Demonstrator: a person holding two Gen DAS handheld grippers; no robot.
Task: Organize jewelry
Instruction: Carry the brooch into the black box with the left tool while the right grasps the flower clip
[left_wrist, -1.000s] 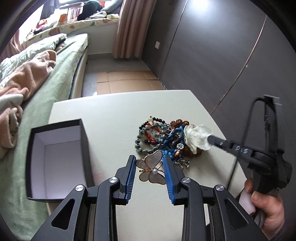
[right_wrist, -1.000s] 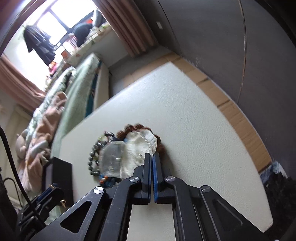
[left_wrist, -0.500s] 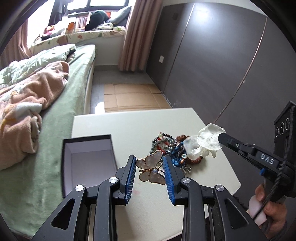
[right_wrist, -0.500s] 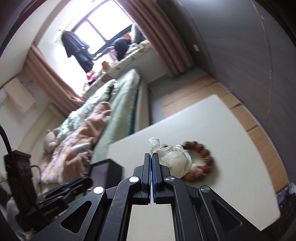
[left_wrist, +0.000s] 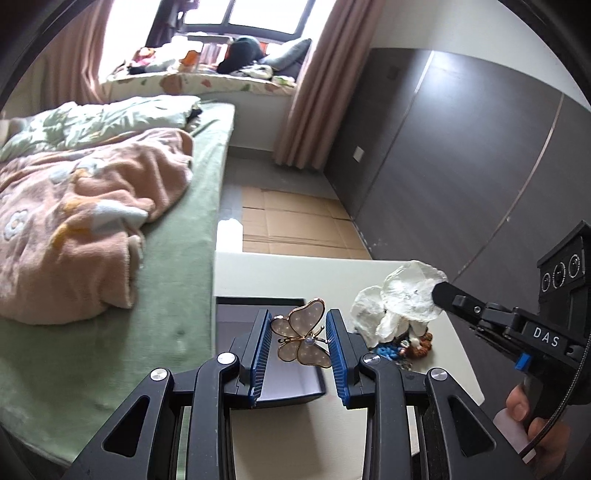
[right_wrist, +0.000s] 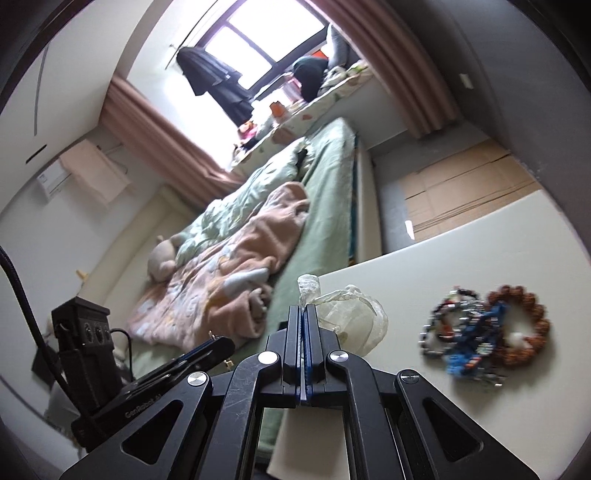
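- One butterfly brooch (left_wrist: 301, 338), gold-rimmed with pale wings.
- One white translucent flower-shaped piece (left_wrist: 400, 301).
- One black open box (left_wrist: 284, 384).
- One heap of beaded bracelets (right_wrist: 484, 338); the number in it cannot be counted.
- Two black grippers: the left gripper (left_wrist: 298, 345) and the right gripper (right_wrist: 303, 332).
- One table (right_wrist: 461, 258).
- One bed (left_wrist: 177, 295).

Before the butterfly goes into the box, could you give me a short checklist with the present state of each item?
1. Butterfly brooch held between the left gripper pads: ok.
2. Black box open: ok.
3. Brooch lined up over the box: cannot tell.
4. Right gripper shut on the white flower piece, lifted clear of the table: ok.
5. Bracelet pile away from the box: ok.
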